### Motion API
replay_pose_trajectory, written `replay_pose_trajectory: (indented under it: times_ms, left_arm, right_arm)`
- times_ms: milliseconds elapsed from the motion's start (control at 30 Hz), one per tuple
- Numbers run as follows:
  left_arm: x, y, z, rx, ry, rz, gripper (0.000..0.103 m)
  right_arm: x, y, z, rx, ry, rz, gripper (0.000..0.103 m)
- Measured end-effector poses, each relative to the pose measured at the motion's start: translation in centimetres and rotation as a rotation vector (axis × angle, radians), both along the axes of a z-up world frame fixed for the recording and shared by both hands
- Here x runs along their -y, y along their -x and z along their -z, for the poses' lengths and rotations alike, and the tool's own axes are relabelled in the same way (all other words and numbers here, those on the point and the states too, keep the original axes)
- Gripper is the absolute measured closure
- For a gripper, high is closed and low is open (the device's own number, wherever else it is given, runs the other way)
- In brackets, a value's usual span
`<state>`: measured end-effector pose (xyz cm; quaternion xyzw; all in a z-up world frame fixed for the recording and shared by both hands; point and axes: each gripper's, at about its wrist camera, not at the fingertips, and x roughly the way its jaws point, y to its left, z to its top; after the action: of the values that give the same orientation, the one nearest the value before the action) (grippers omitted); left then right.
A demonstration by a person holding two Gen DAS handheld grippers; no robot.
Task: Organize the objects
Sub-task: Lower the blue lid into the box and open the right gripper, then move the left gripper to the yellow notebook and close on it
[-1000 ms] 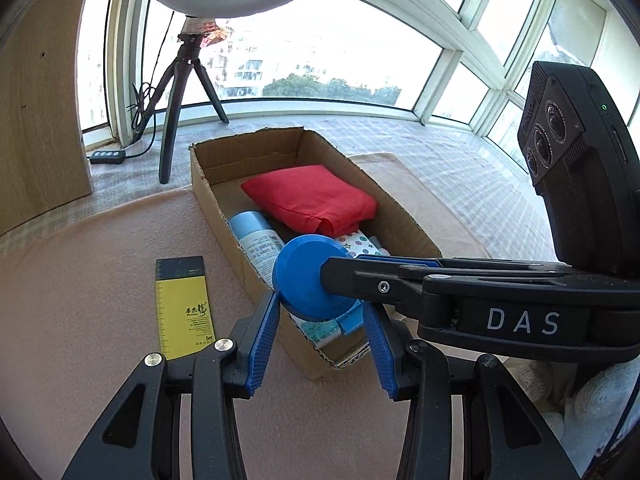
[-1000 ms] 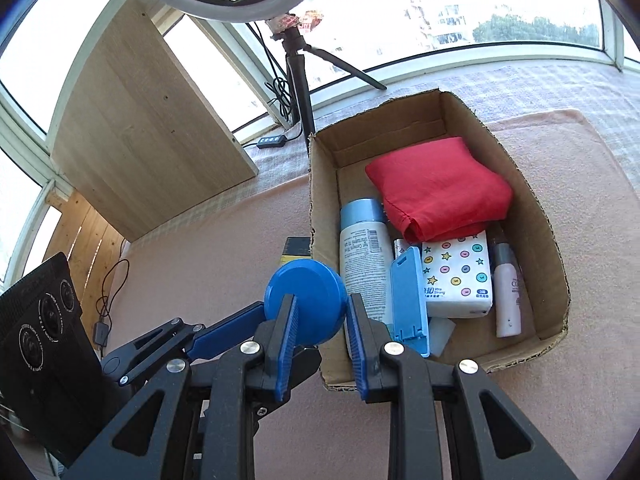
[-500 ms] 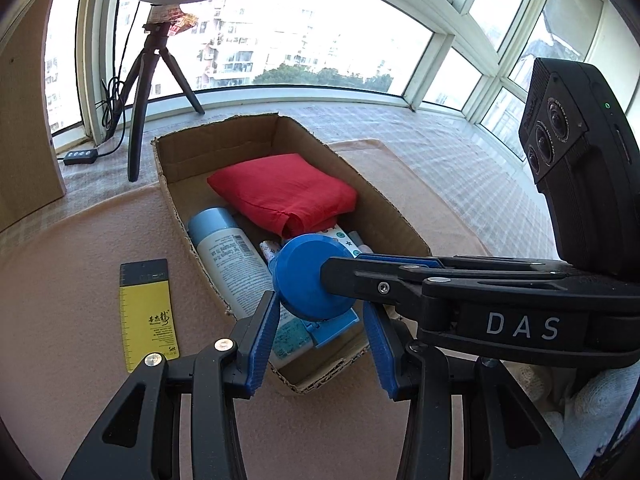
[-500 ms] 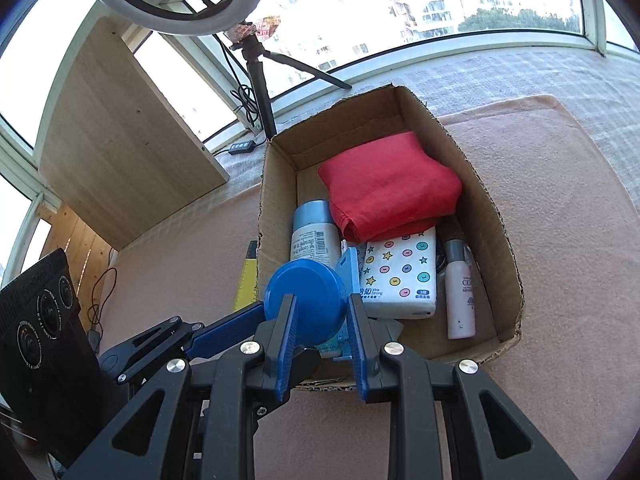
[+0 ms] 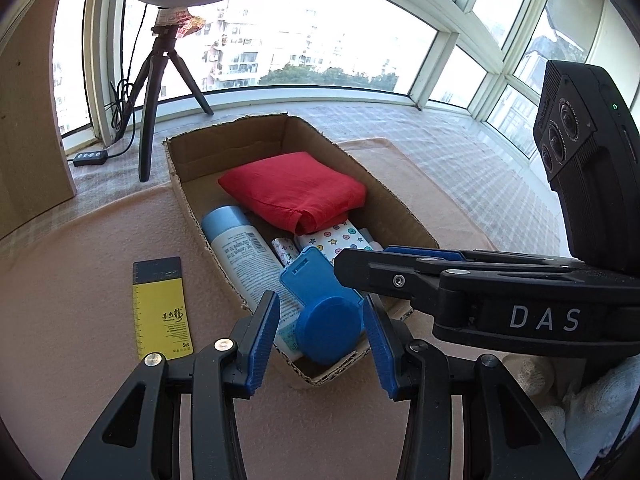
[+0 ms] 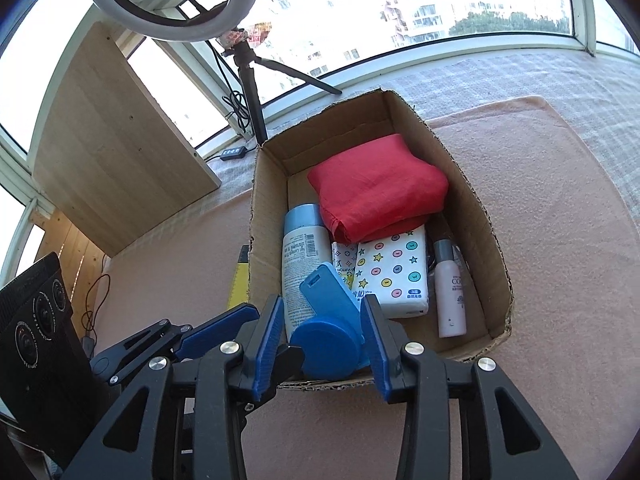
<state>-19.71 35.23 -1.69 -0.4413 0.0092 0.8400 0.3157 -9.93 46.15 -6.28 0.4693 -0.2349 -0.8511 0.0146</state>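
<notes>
Two grippers over the near end of the cardboard box. Left to right in the right wrist view: left gripper comes in low from the left, blue pads just outside the box's left wall. From the left wrist view its jaws stand moderately apart with nothing pinched between them; the blue round item shows in the gap but sits beyond the fingers, inside the box.

Right gripper: jaws have just been opening. The blue round item is between the fingers, a visible gap on the left side; cannot tell whether the right pad touches. It rests in the box's near-left corner against the blue flat tag and the white spray can.

Further right in the box: star-print tissue pack, small pink-white bottle along the right wall, red folded cloth at the back.

Yellow ruler card lies on the pink mat outside the box, left of it.
</notes>
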Motion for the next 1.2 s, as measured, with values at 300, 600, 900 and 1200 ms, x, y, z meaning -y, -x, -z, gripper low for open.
replay_pose_trajectory:
  times_ms: [300, 600, 900, 1200]
  left_arm:
    - [2.6, -0.4, -0.2, -0.005, 0.018, -0.042, 0.051]
    - [8.6, -0.7, 1.3, 0.037, 0.057, -0.161, 0.029]
    - [11.7, 0.2, 3.7, 0.097, 0.106, -0.24, 0.026]
    - [9.9, 2.8, 4.8, 0.142, 0.124, -0.254, 0.026]
  right_arm:
    - [0.8, -1.2, -0.8, -0.015, -0.048, -0.005, 0.05]
    - [1.6, -4.5, -1.0, -0.025, -0.154, -0.009, 0.035]
    - [1.3, -8.4, 0.3, -0.017, -0.093, 0.047, 0.033]
    - [1.1, -10.8, 0.4, -0.016, -0.095, 0.08, 0.033]
